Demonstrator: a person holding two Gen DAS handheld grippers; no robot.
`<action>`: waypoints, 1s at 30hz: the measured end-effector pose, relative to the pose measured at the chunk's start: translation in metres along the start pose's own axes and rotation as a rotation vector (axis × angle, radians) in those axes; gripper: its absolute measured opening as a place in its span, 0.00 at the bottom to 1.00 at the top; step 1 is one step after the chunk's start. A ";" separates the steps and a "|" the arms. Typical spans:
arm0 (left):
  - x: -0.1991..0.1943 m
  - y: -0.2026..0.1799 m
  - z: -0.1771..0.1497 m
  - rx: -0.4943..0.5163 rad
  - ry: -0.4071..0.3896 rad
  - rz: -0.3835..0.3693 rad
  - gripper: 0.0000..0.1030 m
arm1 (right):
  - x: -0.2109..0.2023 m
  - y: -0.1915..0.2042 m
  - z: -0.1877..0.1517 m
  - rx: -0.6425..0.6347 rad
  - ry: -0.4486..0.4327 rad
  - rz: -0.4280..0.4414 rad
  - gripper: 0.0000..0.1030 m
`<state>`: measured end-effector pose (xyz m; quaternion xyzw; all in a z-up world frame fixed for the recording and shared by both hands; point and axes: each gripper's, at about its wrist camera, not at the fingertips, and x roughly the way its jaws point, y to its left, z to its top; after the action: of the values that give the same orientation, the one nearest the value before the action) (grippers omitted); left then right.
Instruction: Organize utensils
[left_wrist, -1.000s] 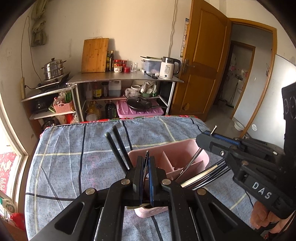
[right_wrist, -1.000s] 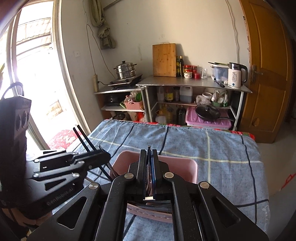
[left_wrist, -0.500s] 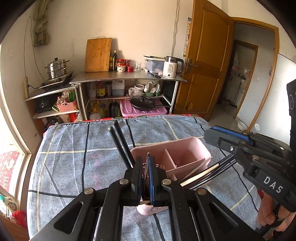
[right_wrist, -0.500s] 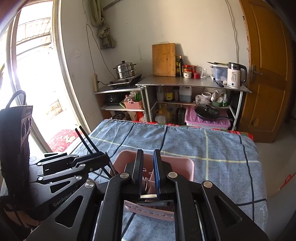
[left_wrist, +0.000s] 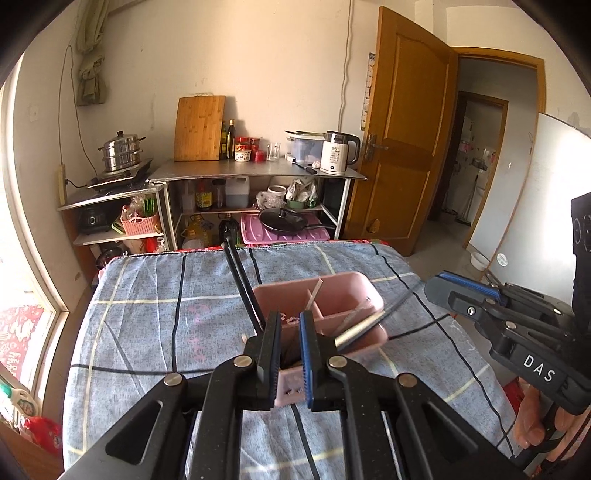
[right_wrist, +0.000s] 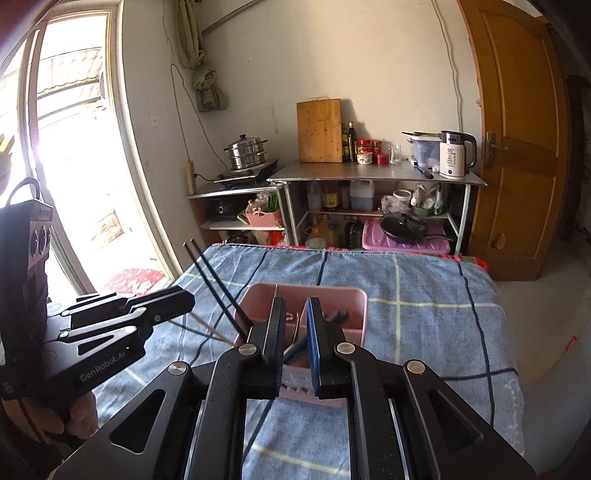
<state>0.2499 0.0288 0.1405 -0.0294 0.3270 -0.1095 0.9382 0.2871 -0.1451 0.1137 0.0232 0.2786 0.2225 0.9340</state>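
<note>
A pink divided utensil holder (left_wrist: 334, 291) stands on the blue checked tablecloth (left_wrist: 155, 321); it also shows in the right wrist view (right_wrist: 325, 295). Black chopsticks (left_wrist: 240, 280) lean out of its left side, also seen in the right wrist view (right_wrist: 216, 284). Pale and dark utensils (left_wrist: 360, 325) lie blurred across its right compartment. My left gripper (left_wrist: 290, 354) is open and empty just before the holder's near wall. My right gripper (right_wrist: 295, 343) is open and empty at the holder's near edge. The left gripper (right_wrist: 177, 301) also shows from the side.
The right gripper's body (left_wrist: 498, 317) sits right of the holder. Beyond the table's far edge stand metal shelves (left_wrist: 258, 173) with a kettle (left_wrist: 338, 153), cutting board and steamer pot. A wooden door (left_wrist: 406, 147) stands open at right, a window at left.
Both grippers were shut a second ago and are now open. The utensils the right gripper held have dropped into the holder's right compartment. The chopsticks now lean in the holder, released by the left gripper.
</note>
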 end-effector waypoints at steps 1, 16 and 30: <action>-0.005 -0.002 -0.004 0.000 -0.002 0.001 0.10 | -0.006 0.000 -0.004 0.002 0.001 -0.001 0.11; -0.058 -0.021 -0.069 -0.027 0.001 0.027 0.10 | -0.065 0.010 -0.059 0.023 0.019 -0.021 0.12; -0.088 -0.032 -0.138 -0.021 -0.019 0.021 0.10 | -0.091 0.023 -0.125 -0.014 0.047 -0.059 0.18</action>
<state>0.0914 0.0201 0.0897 -0.0368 0.3196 -0.0957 0.9420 0.1437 -0.1733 0.0579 0.0030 0.2994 0.1971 0.9335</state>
